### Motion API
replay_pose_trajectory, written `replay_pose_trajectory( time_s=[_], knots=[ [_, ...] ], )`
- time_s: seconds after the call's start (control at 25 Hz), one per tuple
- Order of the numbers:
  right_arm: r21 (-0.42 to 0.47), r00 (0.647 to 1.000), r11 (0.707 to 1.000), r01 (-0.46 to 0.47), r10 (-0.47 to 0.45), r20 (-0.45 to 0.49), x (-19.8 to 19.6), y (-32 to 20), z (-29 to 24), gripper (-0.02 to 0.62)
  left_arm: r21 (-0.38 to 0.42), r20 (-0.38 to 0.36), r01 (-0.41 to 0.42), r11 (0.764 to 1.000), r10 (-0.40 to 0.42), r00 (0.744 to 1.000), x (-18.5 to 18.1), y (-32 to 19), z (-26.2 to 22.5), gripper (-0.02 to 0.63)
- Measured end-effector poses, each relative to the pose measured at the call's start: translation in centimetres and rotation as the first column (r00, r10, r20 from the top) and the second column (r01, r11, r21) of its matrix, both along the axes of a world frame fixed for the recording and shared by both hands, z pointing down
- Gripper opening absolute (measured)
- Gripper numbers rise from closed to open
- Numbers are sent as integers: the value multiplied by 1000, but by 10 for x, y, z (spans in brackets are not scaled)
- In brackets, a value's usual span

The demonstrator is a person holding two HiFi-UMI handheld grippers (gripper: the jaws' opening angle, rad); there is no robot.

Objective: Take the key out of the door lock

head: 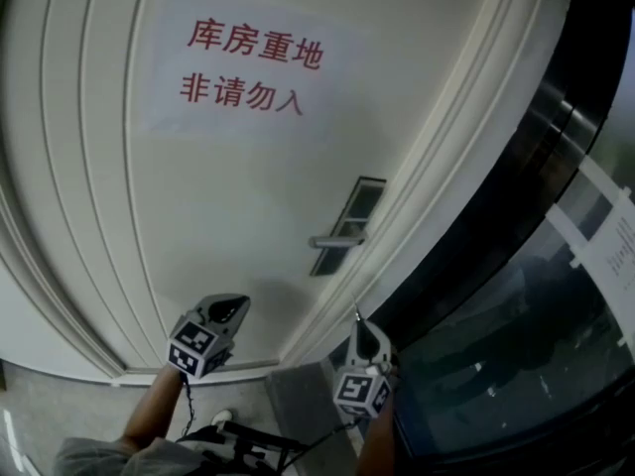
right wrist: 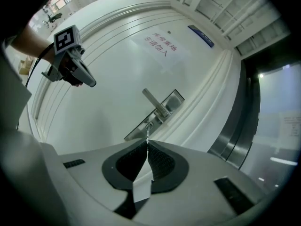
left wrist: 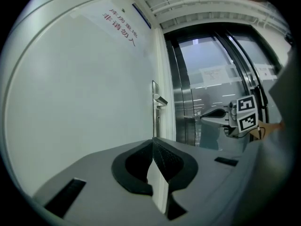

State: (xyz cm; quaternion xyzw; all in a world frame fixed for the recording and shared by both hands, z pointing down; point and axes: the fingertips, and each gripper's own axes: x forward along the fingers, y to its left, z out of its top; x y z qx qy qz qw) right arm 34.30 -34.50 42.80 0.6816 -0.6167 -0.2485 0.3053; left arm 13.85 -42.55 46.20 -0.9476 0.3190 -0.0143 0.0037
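Note:
The white door carries a silver lock plate with a lever handle. My right gripper hangs below and in front of the plate, away from the door. Its jaws are shut on a small silver key whose tip sticks out past them, in line with the keyhole under the lever handle. To the left, my left gripper is shut with nothing in it. It shows in the right gripper view as the left gripper, well clear of the lock.
A paper sign with red characters is stuck high on the door. To the right of the door frame stands a dark metal-framed glass partition with a paper notice. A grey mat lies on the floor below.

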Motion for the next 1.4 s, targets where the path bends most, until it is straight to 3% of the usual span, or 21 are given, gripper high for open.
replay_pose_trajectory(
  time_s=[0.2,0.52,1.12,1.4],
  knots=[
    [5,980,999,44,-44,193,-10,22,21,20,-5,5,10,1000,-10,1000,-6,23,5,6],
    [28,911,997,72,-77,406,-30,48,31,20,-13,-2,38,999,-38,999,-17,47,13,6],
    [50,802,998,46,-67,593,-26,85,49,20,-10,-12,49,999,-49,999,-9,75,20,5],
    [44,787,998,48,-66,613,-22,90,61,20,-1,-2,58,998,-58,998,-11,79,22,5]
  ],
)
